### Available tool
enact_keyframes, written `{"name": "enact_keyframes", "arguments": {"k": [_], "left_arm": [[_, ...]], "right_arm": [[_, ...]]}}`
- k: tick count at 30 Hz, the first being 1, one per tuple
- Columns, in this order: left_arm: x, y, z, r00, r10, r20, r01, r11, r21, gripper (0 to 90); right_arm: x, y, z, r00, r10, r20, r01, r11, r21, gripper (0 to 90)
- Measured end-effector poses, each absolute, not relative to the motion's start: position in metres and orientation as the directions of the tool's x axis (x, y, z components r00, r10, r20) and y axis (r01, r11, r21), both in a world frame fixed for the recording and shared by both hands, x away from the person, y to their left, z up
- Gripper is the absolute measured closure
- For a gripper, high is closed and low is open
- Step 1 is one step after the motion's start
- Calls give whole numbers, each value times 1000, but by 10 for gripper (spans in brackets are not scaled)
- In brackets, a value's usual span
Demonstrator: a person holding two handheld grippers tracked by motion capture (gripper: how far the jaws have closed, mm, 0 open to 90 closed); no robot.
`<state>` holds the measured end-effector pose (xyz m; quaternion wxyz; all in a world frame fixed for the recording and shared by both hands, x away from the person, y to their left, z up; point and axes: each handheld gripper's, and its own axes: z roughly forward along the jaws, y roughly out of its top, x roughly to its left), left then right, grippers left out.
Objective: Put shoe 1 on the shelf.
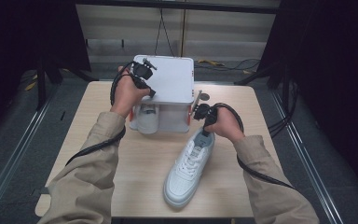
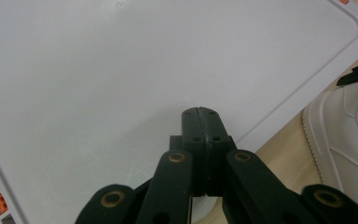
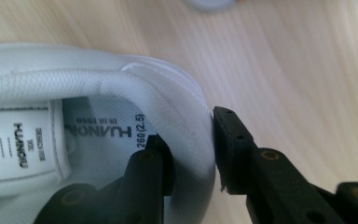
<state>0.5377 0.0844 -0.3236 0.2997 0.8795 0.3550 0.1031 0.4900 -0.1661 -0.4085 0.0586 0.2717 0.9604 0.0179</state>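
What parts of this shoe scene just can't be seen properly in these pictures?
- High view: the second shoe sits under the white box lid, which hides most of it.
- High view: the right gripper tips at the shoe heel are too small to judge.
- Right gripper view: the shoe's front is cut off by the edge; the small label print is blurred.
- Left gripper view: the left gripper is shut over the lid, which blocks what lies beneath.

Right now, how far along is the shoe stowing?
Done: one shoe already sits under the white shelf. In hand: the right gripper straddles the heel of the second shoe on the table, one jaw inside the collar, one outside; whether the pads press yet is unclear. The left gripper, shut, rests over the shelf top. Left: lifting that shoe, likely in beside its pair.
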Motion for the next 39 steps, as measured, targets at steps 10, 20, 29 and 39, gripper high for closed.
{"name": "enact_keyframes", "arguments": {"k": [10, 20, 29, 39], "left_arm": [[535, 82, -323, 725, 689, 1, 550, -580, 601, 900], [533, 78, -322, 726, 687, 30, 543, -600, 587, 900], [532, 78, -324, 717, 696, 25, 545, -584, 601, 900], [530, 77, -325, 712, 701, 36, 540, -580, 610, 900]], "right_arm": [[463, -260, -382, -628, 769, -122, 751, 639, 166, 724], [424, -324, -390, -558, 830, 13, 804, 536, 256, 542], [401, -305, -360, -673, 738, -56, 702, 660, 267, 444], [386, -259, -363, -826, 561, 50, 561, 810, 174, 414]]}}
